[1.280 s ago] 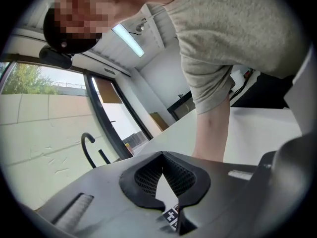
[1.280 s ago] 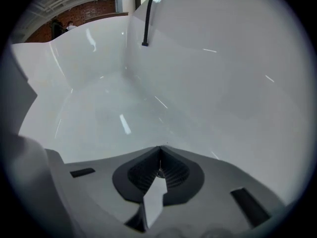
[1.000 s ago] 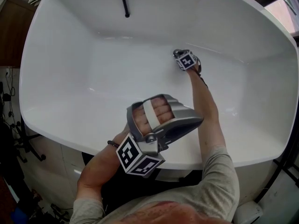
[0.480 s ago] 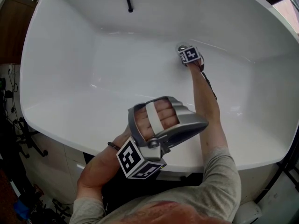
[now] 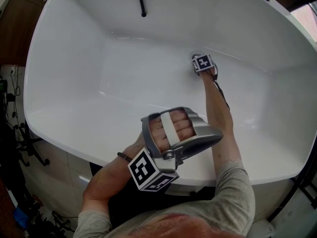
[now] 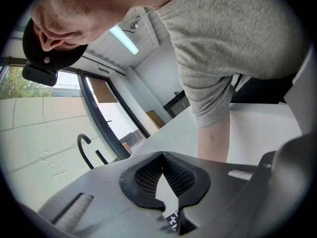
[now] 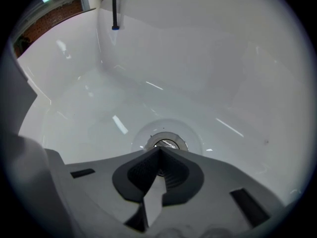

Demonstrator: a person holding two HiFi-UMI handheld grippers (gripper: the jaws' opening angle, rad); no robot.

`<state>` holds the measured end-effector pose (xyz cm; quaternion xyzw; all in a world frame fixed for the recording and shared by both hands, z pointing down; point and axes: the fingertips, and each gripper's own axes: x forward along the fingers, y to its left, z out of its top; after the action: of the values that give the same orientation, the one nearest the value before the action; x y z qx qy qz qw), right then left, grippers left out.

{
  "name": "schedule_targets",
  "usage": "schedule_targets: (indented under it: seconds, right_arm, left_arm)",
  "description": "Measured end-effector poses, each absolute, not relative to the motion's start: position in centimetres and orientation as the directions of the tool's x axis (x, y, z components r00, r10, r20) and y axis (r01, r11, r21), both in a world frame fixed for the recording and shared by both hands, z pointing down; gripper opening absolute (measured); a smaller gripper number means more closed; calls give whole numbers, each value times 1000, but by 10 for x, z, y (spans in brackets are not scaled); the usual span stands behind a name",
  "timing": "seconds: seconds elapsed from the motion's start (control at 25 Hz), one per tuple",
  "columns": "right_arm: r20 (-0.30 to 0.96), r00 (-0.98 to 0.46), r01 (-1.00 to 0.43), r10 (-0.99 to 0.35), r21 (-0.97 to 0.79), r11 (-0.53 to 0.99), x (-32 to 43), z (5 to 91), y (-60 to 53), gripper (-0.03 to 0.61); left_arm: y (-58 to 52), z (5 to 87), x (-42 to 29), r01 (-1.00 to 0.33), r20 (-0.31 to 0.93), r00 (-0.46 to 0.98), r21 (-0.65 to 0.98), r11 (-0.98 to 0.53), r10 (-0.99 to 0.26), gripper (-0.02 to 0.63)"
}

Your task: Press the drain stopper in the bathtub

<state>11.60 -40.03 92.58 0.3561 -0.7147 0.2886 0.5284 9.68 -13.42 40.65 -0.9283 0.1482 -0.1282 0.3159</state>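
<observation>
since half a second ago little has changed – the right gripper [image 5: 200, 59] stays low on the bathtub [image 5: 114, 83] floor at the drain and has slid only slightly down the frame, while the left gripper [image 6: 162, 155] stays raised over the near rim. the right jaws are closed, tips meeting over the near edge of the chrome drain stopper [image 7: 166, 144], nothing between them; whether they actually touch it i can't tell. the left jaws are closed and empty too, aimed up at the person's grey shirt [image 6: 233, 38]. a thin black spout [image 5: 142, 1] hangs at the far wall, well apart from the drain. from the head view the marker cube [image 5: 203, 63] covers nearly all of the stopper – and the tub's right end is cut off.
</observation>
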Motion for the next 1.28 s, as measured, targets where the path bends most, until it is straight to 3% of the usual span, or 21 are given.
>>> schedule_targets:
  seconds: [0.12, 0.4, 0.6, 0.84, 1.12, 1.28]
  right_arm:
    - [940, -224, -810, -258, -32, 586, 116, 922, -411, 6]
    - [874, -334, -883, -352, -159, 442, 148, 864, -409, 3]
    - [724, -497, -833, -479, -244, 497, 144, 730, -400, 3]
    - [508, -615, -768, -603, -212, 605, 153, 528, -381, 3]
    - [308, -758, -638, -575, -167, 751, 121, 343, -264, 3]
    - [217, -800, -585, -560, -77, 807, 116, 264, -187, 3]
  left_arm:
    - [-135, 410, 99, -182, 155, 922, -635, -751, -355, 0]
    - [-134, 419, 95, -169, 151, 926, -653, -738, -346, 0]
    - [-146, 421, 84, -223, 129, 916, -626, -748, -381, 0]
    - [-181, 428, 71, -331, 86, 890, -554, -763, -449, 0]
    - [-208, 428, 37, -489, 43, 845, -342, -802, -533, 0]
    - [-183, 370, 24, -566, -36, 812, -292, -771, -583, 0]
